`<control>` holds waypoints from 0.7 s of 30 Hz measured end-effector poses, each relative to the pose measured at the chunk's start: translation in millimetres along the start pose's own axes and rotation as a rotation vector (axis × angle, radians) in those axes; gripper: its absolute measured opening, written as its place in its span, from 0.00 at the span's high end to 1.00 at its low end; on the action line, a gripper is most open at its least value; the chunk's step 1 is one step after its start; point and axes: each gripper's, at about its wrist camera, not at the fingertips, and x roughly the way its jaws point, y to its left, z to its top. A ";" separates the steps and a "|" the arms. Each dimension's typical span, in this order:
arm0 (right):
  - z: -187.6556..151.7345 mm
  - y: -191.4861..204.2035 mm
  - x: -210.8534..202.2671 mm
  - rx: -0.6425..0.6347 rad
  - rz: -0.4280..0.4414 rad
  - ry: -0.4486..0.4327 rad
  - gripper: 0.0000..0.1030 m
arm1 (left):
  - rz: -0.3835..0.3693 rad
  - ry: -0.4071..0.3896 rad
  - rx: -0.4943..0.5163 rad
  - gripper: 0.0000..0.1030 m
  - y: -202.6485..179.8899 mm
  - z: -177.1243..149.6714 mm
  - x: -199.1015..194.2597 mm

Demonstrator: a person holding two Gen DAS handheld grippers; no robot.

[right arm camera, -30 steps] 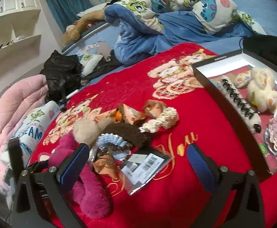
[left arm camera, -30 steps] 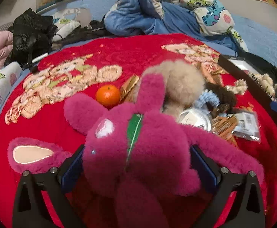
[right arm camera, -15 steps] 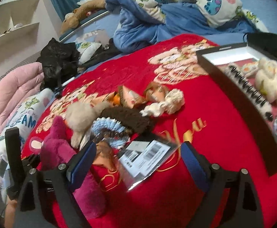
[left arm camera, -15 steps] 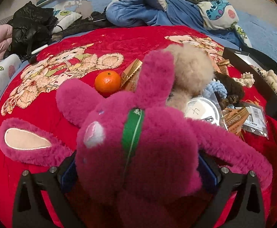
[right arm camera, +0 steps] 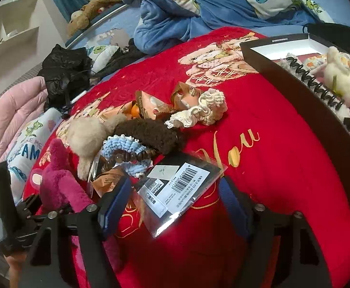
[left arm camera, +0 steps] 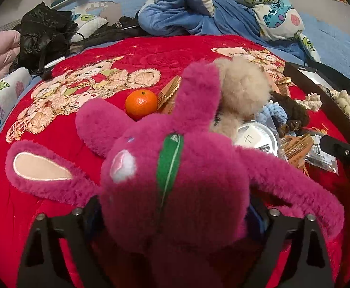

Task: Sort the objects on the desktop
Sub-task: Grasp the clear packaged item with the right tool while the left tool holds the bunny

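Left tongs point(left arm camera: 175, 218) closing around the magenta plush rabbit point(left arm camera: 175, 180); right tongs point(right arm camera: 175, 206), closing, straddle a clear barcoded packet point(right arm camera: 177, 187). Several items fill the black tray point(right arm camera: 292, 84); most remain on the red bedspread point(right arm camera: 258, 168).

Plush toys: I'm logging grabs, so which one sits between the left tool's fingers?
The magenta plush rabbit, long-eared with a green stripe; the beige plush lies beyond it.
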 end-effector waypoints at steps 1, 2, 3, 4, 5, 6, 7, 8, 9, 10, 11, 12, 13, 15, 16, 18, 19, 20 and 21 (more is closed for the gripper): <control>0.0 -0.1 -0.8 0.001 0.005 -0.003 0.36 | 0.002 -0.003 -0.002 0.15 0.2 -0.2 -0.8; 0.2 0.4 -1.8 0.003 0.011 -0.008 0.40 | 0.003 -0.005 -0.006 0.18 1.0 -0.3 -1.5; 0.4 1.4 -2.5 0.002 0.021 -0.010 0.46 | 0.003 -0.007 -0.011 0.20 2.0 -0.5 -2.1; 0.8 3.1 -3.3 -0.001 0.037 -0.015 0.49 | 0.005 -0.011 -0.017 0.21 3.0 -0.6 -3.1; 1.1 4.7 -3.3 -0.003 0.048 -0.015 0.58 | 0.005 -0.015 -0.023 0.23 3.5 -0.8 -3.9; 1.1 6.3 -3.1 -0.005 0.061 -0.013 0.67 | 0.007 -0.020 -0.027 0.24 4.4 -1.4 -5.3; 0.6 8.6 -1.8 -0.003 0.084 -0.005 0.70 | 0.008 -0.024 -0.031 0.25 5.2 -2.0 -6.8; 0.1 10.3 0.1 0.001 0.099 0.004 0.71 | 0.011 -0.029 -0.037 0.26 6.1 -2.8 -8.4; -0.7 11.5 2.2 0.005 0.108 0.014 0.71 | 0.013 -0.035 -0.043 0.27 7.1 -3.5 -9.9; -1.9 13.4 5.3 0.003 0.103 0.023 0.71 | 0.012 -0.041 -0.051 0.27 8.7 -4.3 -11.8; -2.5 15.0 7.5 -0.001 0.093 0.029 0.71 | 0.010 -0.045 -0.056 0.27 9.7 -5.1 -12.8; -3.1 15.8 9.9 -0.003 0.085 0.036 0.72 | 0.009 -0.050 -0.064 0.27 11.6 -5.8 -14.4; -3.1 14.6 12.7 0.011 0.085 0.043 0.72 | 0.006 -0.051 -0.073 0.27 13.3 -6.0 -15.9; -3.0 9.2 13.8 0.052 0.095 0.041 0.75 | 0.003 -0.058 -0.086 0.27 16.2 -7.8 -19.1; -2.6 6.7 13.5 0.065 0.101 0.040 0.75 | 0.005 -0.060 -0.087 0.27 16.3 -8.9 -20.5; -2.1 4.0 13.3 0.083 0.114 0.042 0.75 | 0.017 -0.078 -0.084 0.27 15.9 -11.5 -26.6; -2.7 3.4 12.8 0.085 0.115 0.038 0.75 | 0.026 -0.088 -0.079 0.27 15.0 -12.4 -29.9; -3.2 3.6 12.7 0.085 0.116 0.035 0.77 | 0.038 -0.100 -0.071 0.27 12.9 -13.1 -33.8; -3.1 3.2 12.5 0.086 0.117 0.032 0.80 | 0.045 -0.111 -0.067 0.27 12.3 -14.0 -37.1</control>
